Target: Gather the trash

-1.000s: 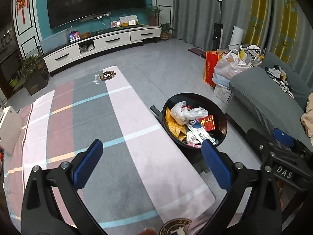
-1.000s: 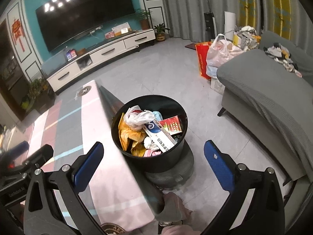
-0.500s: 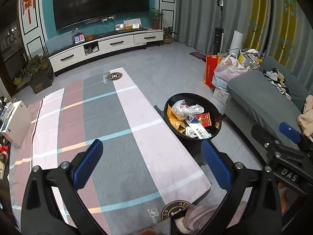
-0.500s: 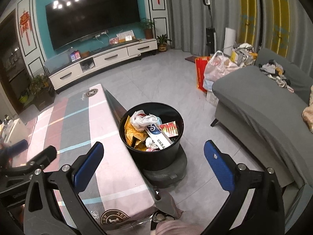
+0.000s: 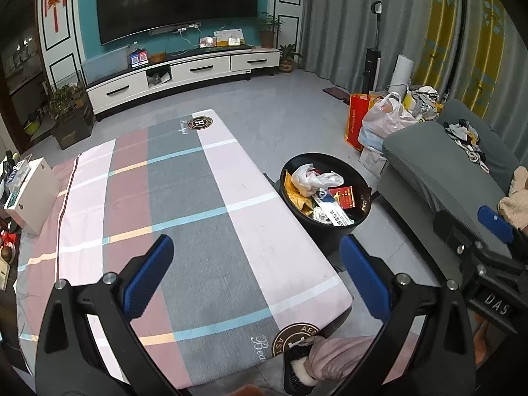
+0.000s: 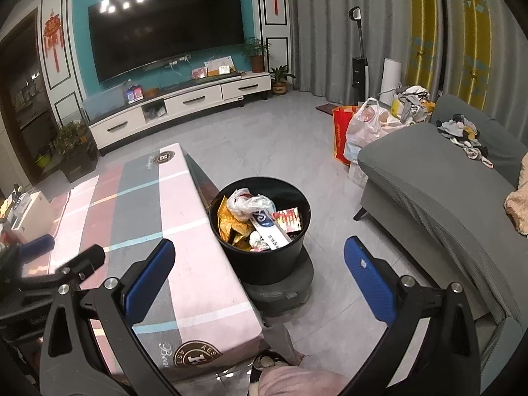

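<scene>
A black round bin (image 5: 333, 231) (image 6: 264, 260) stands on the floor at the right side of the low table (image 5: 184, 204) (image 6: 184, 264). It holds a white plastic bag (image 6: 247, 203), yellow wrappers (image 6: 231, 226), a red packet (image 6: 290, 219) and a white-and-blue box (image 6: 270, 231). My left gripper (image 5: 255, 275) hangs open high above the table's near end, nothing between its blue pads. My right gripper (image 6: 259, 275) is open too, raised above and short of the bin, empty. Each gripper shows at the edge of the other's view.
The table wears a pink, grey and rose checked cloth. A grey sofa (image 6: 445, 198) with clothes lies to the right, shopping bags (image 6: 366, 128) beyond it. A white box (image 5: 31, 194) sits at the table's left. A TV cabinet (image 5: 178, 72) lines the far wall. A slippered foot (image 5: 297, 369) is near.
Both grippers have risen and drawn back from the bin and table, so more of the room shows. Both stayed open and empty.
</scene>
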`<act>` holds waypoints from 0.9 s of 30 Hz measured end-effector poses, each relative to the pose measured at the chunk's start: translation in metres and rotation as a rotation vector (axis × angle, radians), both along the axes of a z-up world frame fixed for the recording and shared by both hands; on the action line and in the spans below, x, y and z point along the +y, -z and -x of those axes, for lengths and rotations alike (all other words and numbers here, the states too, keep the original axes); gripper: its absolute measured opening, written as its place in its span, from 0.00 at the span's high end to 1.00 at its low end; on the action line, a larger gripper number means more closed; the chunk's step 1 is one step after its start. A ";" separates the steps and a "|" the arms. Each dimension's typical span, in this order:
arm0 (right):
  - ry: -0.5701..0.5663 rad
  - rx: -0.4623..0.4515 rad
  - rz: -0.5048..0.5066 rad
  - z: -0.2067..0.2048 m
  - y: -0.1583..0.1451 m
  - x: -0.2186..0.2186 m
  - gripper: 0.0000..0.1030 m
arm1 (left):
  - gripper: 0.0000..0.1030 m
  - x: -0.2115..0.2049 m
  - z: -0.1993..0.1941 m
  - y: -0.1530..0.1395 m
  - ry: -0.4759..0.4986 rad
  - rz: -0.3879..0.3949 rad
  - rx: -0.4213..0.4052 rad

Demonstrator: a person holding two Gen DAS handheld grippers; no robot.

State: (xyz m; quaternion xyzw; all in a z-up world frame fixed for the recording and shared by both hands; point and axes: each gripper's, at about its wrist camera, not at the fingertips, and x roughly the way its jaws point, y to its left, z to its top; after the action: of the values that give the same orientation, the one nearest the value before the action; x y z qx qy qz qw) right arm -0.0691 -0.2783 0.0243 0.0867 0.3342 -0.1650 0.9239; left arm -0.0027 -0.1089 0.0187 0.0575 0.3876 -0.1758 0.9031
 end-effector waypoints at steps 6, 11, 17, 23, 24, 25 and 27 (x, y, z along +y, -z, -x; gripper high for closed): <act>-0.006 0.005 -0.009 0.000 0.002 0.001 0.03 | 0.03 0.001 0.006 -0.002 -0.008 -0.014 -0.012; -0.010 0.006 -0.011 0.000 0.003 0.003 0.03 | 0.03 0.002 0.008 -0.002 -0.012 -0.018 -0.014; -0.008 0.011 -0.015 -0.001 0.005 0.003 0.03 | 0.03 0.003 0.007 -0.003 -0.018 -0.028 -0.019; -0.008 0.012 -0.017 -0.001 0.006 0.003 0.03 | 0.03 0.004 0.007 -0.003 -0.026 -0.033 -0.023; -0.007 0.010 -0.017 -0.001 0.006 0.003 0.03 | 0.03 0.005 0.007 -0.003 -0.027 -0.031 -0.025; -0.008 0.009 -0.016 -0.001 0.006 0.004 0.03 | 0.03 0.005 0.007 -0.003 -0.027 -0.033 -0.026; -0.009 0.011 -0.016 -0.001 0.007 0.003 0.03 | 0.03 0.005 0.006 -0.004 -0.029 -0.035 -0.028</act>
State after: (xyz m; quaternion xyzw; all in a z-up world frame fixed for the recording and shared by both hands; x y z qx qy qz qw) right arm -0.0680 -0.2750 0.0174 0.0918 0.3411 -0.1585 0.9220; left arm -0.0090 -0.1038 0.0222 0.0702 0.3788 -0.1551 0.9097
